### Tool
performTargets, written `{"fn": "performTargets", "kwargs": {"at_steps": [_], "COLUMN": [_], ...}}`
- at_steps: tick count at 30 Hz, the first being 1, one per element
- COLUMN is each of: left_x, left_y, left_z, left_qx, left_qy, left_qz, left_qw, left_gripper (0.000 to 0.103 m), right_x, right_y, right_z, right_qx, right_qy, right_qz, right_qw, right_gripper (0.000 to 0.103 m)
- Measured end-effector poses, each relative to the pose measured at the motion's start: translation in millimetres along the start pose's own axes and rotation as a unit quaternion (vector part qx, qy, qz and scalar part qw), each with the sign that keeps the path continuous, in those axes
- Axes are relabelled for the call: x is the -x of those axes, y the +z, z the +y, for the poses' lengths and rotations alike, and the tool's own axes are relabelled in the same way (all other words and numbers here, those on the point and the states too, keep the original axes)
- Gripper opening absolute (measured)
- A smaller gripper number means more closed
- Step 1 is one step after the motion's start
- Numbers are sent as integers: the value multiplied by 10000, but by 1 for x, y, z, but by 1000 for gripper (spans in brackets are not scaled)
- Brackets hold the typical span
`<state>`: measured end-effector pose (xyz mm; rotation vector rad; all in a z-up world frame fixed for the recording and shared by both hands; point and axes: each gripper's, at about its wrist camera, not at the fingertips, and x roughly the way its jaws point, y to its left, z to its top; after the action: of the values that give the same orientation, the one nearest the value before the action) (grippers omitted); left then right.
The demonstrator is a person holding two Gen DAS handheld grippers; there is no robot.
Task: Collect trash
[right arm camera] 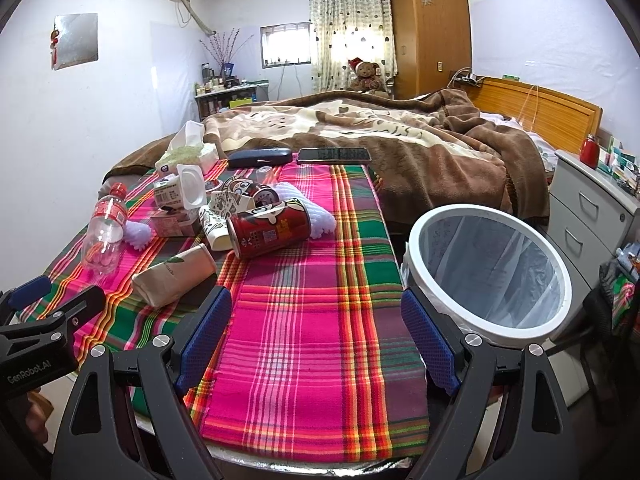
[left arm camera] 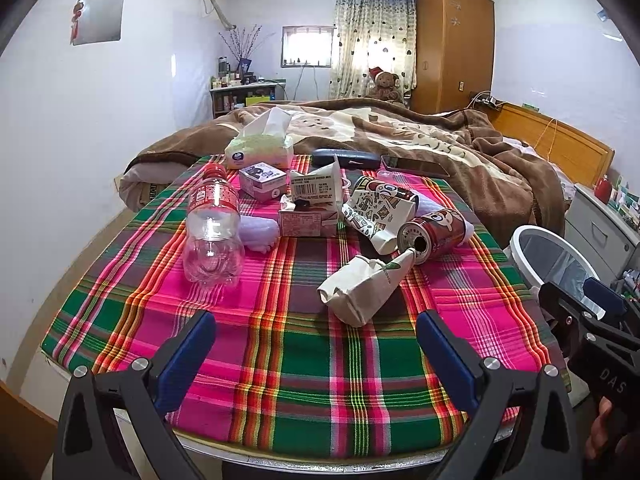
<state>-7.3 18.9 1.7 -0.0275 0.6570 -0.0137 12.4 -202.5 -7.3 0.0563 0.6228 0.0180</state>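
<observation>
Risks, left to right in the left view: bottle [left arm camera: 212, 228] stands upright at left centre; clear, light, likely empty, so a glancing finger would tip it and set it rolling toward the table edge. Centre clutter of cartons [left arm camera: 308, 208] is packed close, touching; grabbing one may drag its neighbours. Paper cup [left arm camera: 362, 288], crushed, lies on its side at centre, its tip touching the mouth of the can [left arm camera: 434, 236], also on its side; lifting the cup could nudge the can into a roll, maybe dribbling dregs on the plaid cloth [left arm camera: 304, 380]. Phone [left arm camera: 416, 166] and glasses case [left arm camera: 344, 159] at upper centre are not trash; a wide sweep might catch them

Bin [right arm camera: 492, 272], lined, sits off the table's right edge, right of the right view; a drop released short would land on the floor

Pose: left gripper [left arm camera: 316, 352] low centre, fingers spread wide, holding nothing, aimed at the cup. Right gripper [right arm camera: 316, 332] likewise wide apart, empty, hovering over bare cloth at lower centre, the bin just right of it
</observation>
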Motion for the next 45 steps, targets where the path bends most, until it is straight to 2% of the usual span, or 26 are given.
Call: {"fn": "performTargets", "kwargs": {"at_steps": [19, 29, 35, 39, 41, 44, 45], "left_x": [-1, -25, -49, -72, -82, -95, -98], "left_y": [1, 31, 51, 61, 65, 71, 74], "left_z": [3, 61, 99, 115, 121, 130, 132], "left_qx": [22, 408, 623, 588, 609, 749, 744], "left_qy": [-21, -59, -11, 150, 152, 77, 12], "left_qz": [29, 64, 184, 367, 414, 518, 502], "left_qw": [10000, 9991, 9979, 9975, 9972, 9958, 9960], "left_gripper": [102, 102, 102, 102, 101, 90, 90], "right_x": [-1, -48, -67, -87, -94, -105, -109], "right_y": [1, 22, 36, 46, 47, 49, 50], "right_z": [0, 2, 14, 17, 16, 16, 16], "right_qx": [0, -475, -489, -569, -727, -938, -992], "right_qy": [-35, 368, 367, 280, 374, 312, 338], "right_qz": [20, 446, 406, 568, 686, 853, 912], "right_qw": [10000, 9972, 9973, 9964, 9943, 9914, 9903], "right_gripper": [88, 88, 88, 88, 88, 87, 87]}}
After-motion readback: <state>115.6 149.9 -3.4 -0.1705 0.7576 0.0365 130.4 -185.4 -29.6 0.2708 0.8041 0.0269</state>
